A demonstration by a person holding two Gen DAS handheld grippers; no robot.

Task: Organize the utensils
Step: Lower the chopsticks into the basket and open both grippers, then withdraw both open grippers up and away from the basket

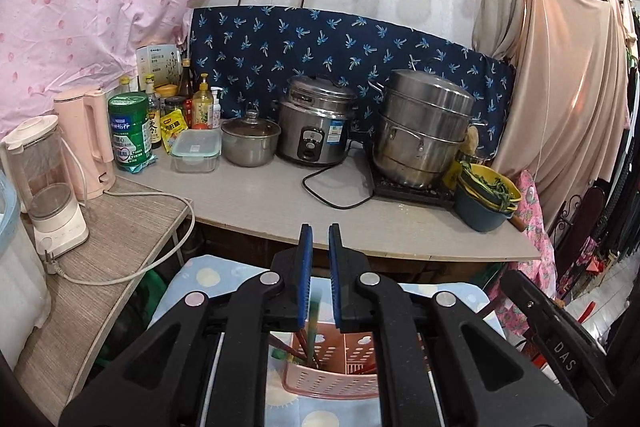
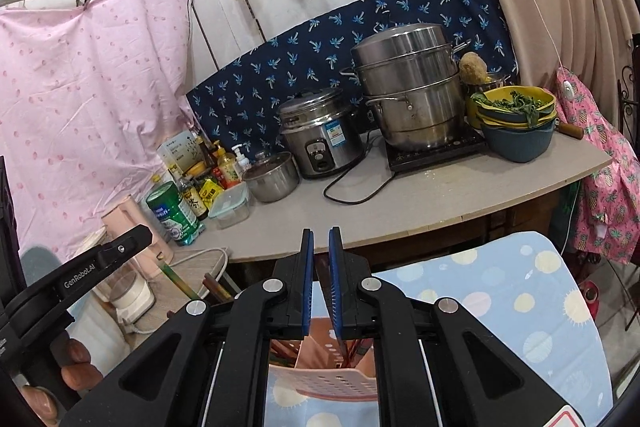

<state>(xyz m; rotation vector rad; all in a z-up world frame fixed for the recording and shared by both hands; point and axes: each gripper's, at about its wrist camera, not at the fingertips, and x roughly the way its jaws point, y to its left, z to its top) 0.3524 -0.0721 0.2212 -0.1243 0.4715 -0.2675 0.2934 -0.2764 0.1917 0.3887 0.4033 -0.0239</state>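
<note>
The left gripper's (image 1: 319, 281) fingers (image 1: 305, 279) hide most of the pink utensil holder (image 1: 332, 379).

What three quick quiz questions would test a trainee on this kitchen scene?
1. True or false: the steel rice cooker stands between the small glass-lidded steel pot and the tall stacked steel steamer.
2. The pink perforated plastic basket sits on: A grey counter, B dotted blue cloth, C black hob.
3. What colour is the chopstick held in the left gripper?
Key: 1 true; 2 B; 3 green.
</note>
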